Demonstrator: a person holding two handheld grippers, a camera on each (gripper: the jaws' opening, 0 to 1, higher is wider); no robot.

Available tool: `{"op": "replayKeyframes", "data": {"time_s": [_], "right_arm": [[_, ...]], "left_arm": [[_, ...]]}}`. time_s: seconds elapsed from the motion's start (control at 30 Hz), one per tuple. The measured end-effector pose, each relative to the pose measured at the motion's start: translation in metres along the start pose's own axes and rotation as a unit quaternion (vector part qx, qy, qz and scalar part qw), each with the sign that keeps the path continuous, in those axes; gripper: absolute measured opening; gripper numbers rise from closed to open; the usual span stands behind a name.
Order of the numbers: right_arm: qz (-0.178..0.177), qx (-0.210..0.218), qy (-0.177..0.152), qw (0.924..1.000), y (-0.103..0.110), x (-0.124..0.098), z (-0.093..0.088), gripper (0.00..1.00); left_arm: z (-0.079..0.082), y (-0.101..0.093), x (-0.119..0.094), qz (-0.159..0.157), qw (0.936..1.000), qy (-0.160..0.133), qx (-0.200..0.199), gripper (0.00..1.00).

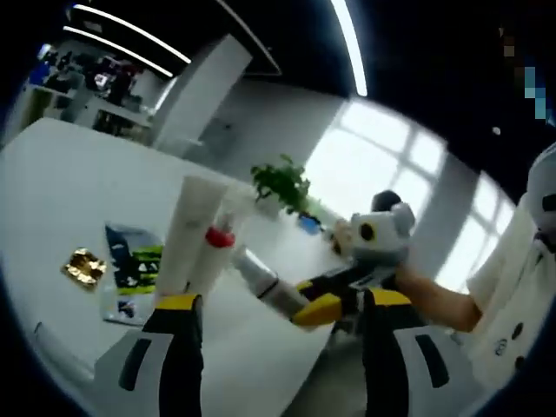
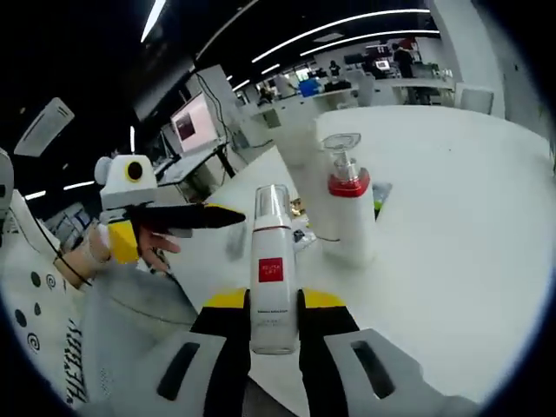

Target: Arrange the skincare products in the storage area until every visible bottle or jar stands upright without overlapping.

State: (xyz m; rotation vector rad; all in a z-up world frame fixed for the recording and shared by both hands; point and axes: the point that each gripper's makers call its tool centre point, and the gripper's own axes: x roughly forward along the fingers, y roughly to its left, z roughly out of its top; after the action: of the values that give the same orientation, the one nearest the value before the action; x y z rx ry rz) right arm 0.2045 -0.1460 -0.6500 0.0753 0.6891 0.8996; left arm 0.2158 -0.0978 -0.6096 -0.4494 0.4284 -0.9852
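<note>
My right gripper (image 2: 274, 300) is shut on a slim white bottle (image 2: 271, 269) with a red label and a clear cap, held upright over the near edge of the white table (image 2: 460, 261). Behind it stand a tall white tube (image 2: 300, 143) and a white pump bottle with a red collar (image 2: 347, 217), close together. In the left gripper view the same tube (image 1: 195, 221) and pump bottle (image 1: 222, 234) stand beyond my left jaw. My left gripper (image 1: 282, 301) is open and holds nothing. The right gripper (image 1: 313, 306) enters from the right, carrying the slim bottle (image 1: 261, 280) tilted.
A gold foil item (image 1: 84, 267) and a dark blue and green sachet (image 1: 135, 269) lie flat on the table (image 1: 61, 191) left of the tube. The person's hand (image 2: 149, 248) and the left gripper (image 2: 174, 217) are off the table's edge. A potted plant (image 1: 282, 182) stands behind.
</note>
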Motion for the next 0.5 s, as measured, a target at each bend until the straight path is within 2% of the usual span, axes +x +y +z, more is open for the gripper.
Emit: {"op": "replayKeyframes", "data": {"time_s": [0.07,0.17,0.2,0.3,0.37,0.5], "right_arm": [[0.007,-0.006,-0.005,0.9999,0.007,0.002,0.004,0.19],[0.01,-0.021,-0.009,0.9997,0.013,0.005,0.007,0.19],[0.011,-0.022,-0.008,0.9997,0.014,0.006,0.008,0.19],[0.015,-0.029,-0.007,0.9994,0.02,0.009,0.009,0.19],[0.019,-0.031,-0.009,0.9993,0.022,0.009,0.01,0.19],[0.018,-0.043,-0.016,0.9988,0.027,0.01,0.015,0.19]], "left_arm": [[0.001,0.001,0.002,-0.001,0.9997,-0.012,-0.019,0.64],[0.007,-0.009,0.005,-0.035,0.994,-0.043,-0.094,0.61],[0.006,-0.009,0.006,-0.037,0.9931,-0.044,-0.102,0.6],[0.001,0.0,0.007,-0.011,0.9945,-0.042,-0.095,0.51],[0.002,0.001,0.007,-0.015,0.9919,-0.046,-0.118,0.49],[0.002,0.004,0.008,-0.006,0.9926,-0.045,-0.113,0.4]]}}
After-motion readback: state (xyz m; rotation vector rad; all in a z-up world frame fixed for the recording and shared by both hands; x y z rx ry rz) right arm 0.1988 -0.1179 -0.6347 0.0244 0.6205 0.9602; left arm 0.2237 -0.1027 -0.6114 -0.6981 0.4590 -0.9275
